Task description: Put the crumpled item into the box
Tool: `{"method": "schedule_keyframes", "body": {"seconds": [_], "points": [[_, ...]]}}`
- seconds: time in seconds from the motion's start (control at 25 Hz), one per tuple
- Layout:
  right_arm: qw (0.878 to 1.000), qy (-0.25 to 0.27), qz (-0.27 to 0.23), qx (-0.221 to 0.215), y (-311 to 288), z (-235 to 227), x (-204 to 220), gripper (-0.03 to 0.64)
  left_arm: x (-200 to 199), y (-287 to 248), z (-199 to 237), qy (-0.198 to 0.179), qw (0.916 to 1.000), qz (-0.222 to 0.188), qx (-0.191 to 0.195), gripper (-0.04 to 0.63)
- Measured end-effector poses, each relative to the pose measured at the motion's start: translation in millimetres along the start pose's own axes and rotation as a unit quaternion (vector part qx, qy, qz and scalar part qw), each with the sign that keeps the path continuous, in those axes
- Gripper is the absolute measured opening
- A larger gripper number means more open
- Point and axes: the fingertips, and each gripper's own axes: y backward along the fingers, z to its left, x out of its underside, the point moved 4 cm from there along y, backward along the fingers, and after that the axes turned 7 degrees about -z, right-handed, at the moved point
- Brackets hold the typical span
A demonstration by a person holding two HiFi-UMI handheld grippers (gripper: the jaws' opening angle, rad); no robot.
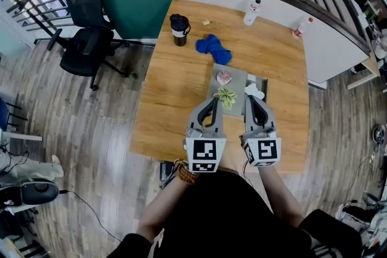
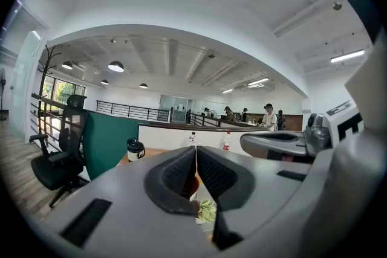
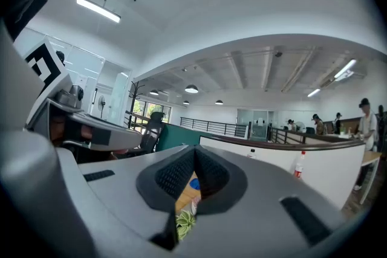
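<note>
A flat grey box (image 1: 237,74) lies on the wooden table (image 1: 175,93). A pink crumpled item (image 1: 224,77) and a green crumpled item (image 1: 227,96) rest on it, and a white crumpled item (image 1: 254,91) sits at its right edge. My left gripper (image 1: 213,99) is shut and holds nothing, its tip just left of the green item. My right gripper (image 1: 250,99) is also shut and bare, just short of the white item. The left gripper view shows the jaws (image 2: 195,151) closed together with the green item (image 2: 207,210) below them. In the right gripper view the jaws (image 3: 195,151) meet above the green item (image 3: 184,220).
A blue cloth (image 1: 213,48) lies behind the box, and a black cup (image 1: 179,29) stands at the back left. Two bottles (image 1: 251,11) (image 1: 302,27) stand along the far edge by the partition. A black office chair (image 1: 84,39) is left of the table.
</note>
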Motion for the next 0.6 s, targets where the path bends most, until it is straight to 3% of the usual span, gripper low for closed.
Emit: {"method": "schedule_keyframes", "body": {"seconds": [0.36,0.6], "points": [[0.998,-0.015,0.046,0.032,-7.6,-18.1,31.0,0.006,20.0,9.6,18.6,0.004,0.9995,0.029,-0.014,0.025],[0.998,-0.020,0.063,0.013,-10.3,-15.3,40.2,0.006,65.1,8.0,18.2,0.018,0.9933,0.114,0.014,0.026]]}}
